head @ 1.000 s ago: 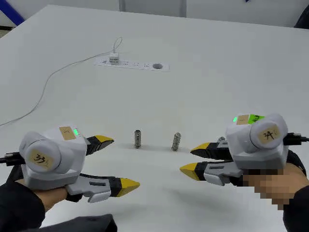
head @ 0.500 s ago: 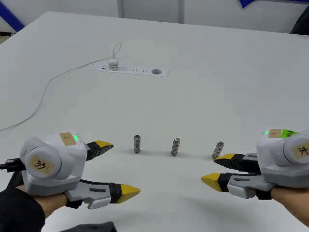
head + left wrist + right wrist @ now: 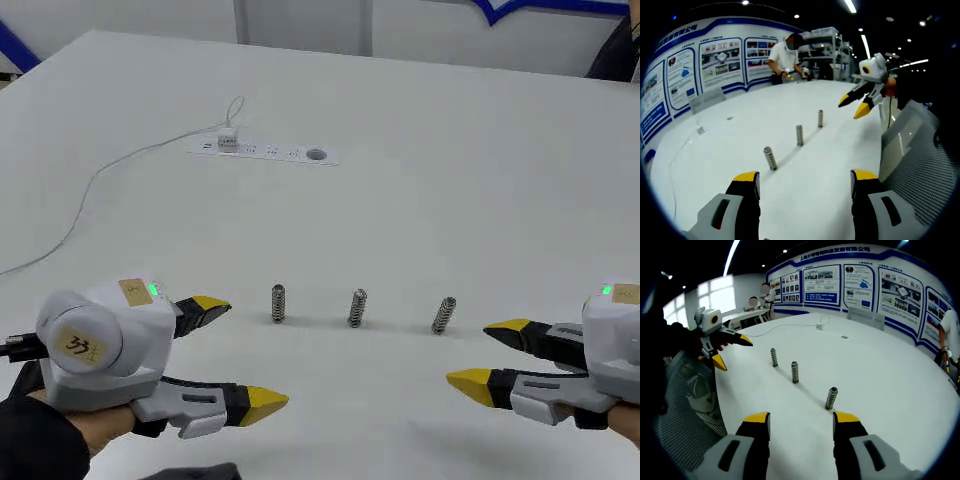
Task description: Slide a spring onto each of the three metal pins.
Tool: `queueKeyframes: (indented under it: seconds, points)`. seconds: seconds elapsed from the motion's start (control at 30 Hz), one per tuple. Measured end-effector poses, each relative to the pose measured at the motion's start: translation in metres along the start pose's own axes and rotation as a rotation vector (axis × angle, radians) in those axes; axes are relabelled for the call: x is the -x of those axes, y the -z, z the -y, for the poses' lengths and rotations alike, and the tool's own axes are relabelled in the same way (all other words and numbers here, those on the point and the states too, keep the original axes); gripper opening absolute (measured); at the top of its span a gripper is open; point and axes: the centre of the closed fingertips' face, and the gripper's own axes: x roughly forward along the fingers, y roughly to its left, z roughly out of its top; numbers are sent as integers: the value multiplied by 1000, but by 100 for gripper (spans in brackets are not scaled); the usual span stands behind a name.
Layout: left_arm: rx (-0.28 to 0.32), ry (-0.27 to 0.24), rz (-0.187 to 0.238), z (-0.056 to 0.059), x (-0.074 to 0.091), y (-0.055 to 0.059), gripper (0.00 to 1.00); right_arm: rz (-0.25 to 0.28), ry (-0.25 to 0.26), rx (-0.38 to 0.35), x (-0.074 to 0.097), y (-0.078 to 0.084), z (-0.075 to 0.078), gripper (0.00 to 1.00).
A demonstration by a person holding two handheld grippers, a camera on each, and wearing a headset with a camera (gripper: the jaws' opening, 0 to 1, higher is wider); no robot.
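Note:
Three springs stand upright in a row on the white table (image 3: pixel 420 200), each on a pin: the left spring (image 3: pixel 278 303), the middle spring (image 3: pixel 357 308) and the right spring (image 3: pixel 443 315). In the left gripper view the nearest spring (image 3: pixel 770 158) stands just ahead of the jaws. In the right gripper view the nearest spring (image 3: pixel 831 397) stands ahead. My left gripper (image 3: pixel 240 352) is open and empty at the lower left. My right gripper (image 3: pixel 490 358) is open and empty at the lower right, to the right of the row.
A white power strip (image 3: pixel 262 151) lies at the back of the table, its cable (image 3: pixel 90 190) trailing off to the left. A person (image 3: pixel 784 57) stands at the far end of the table. Wall display boards (image 3: pixel 855 280) run behind.
My right gripper has drawn back to the right, away from the row, uncovering the third spring. The left gripper has hardly moved. The head camera has shifted a little.

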Motion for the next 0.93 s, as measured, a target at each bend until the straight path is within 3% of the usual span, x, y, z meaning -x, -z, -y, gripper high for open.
queueKeyframes:
  seconds: [0.3, 0.93]
  points:
    - [10, 8, -13, 1, -2, 4, 77, 18, -6, 0, 4, 10, -2, 62]
    - [22, 2, -24, 0, -2, 7, 77, 54, 18, -23, 9, 7, 7, 65]
